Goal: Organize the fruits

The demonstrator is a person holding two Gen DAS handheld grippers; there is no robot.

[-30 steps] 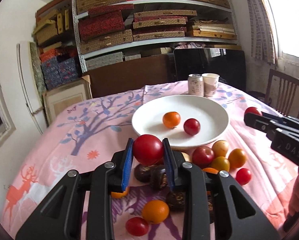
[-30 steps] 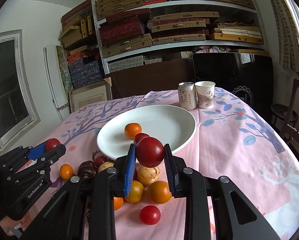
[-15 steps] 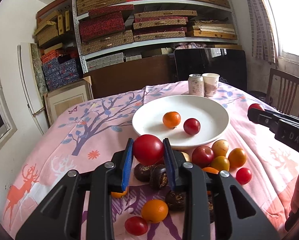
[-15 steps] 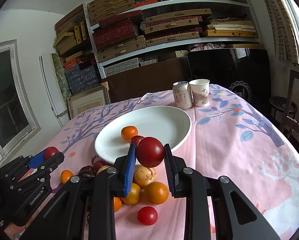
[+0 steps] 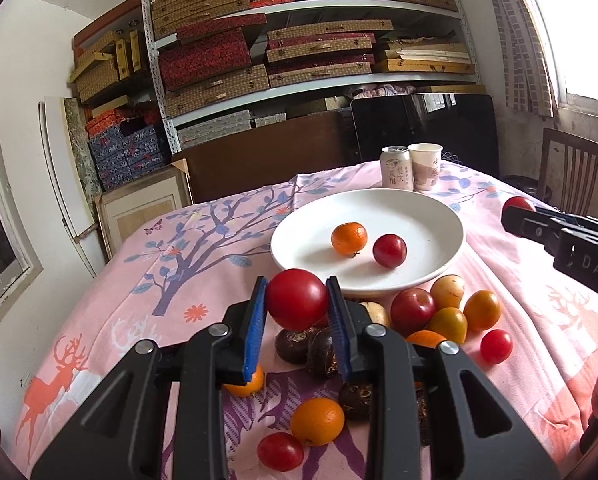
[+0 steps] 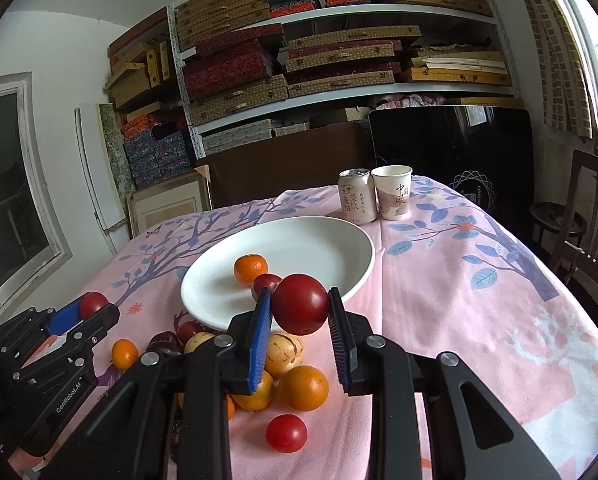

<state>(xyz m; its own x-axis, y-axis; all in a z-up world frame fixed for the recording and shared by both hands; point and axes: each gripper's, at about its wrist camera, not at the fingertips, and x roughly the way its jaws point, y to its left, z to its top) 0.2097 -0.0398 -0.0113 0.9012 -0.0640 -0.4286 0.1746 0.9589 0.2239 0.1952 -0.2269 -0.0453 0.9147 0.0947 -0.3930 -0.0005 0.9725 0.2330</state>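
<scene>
While the left gripper clamps a red fruit above the loose pile, a plate beyond holds two fruits; from the right wrist, the right gripper pinches a dark red fruit at the plate's near rim

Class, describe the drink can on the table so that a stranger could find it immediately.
Start at the white plate on the pink tablecloth. Just behind its far rim stands the pale drink can, beside a paper cup. The can has a closed metal top; the cup is open.

glossy white plate, matt printed tablecloth, shiny metal can, paper cup
</scene>
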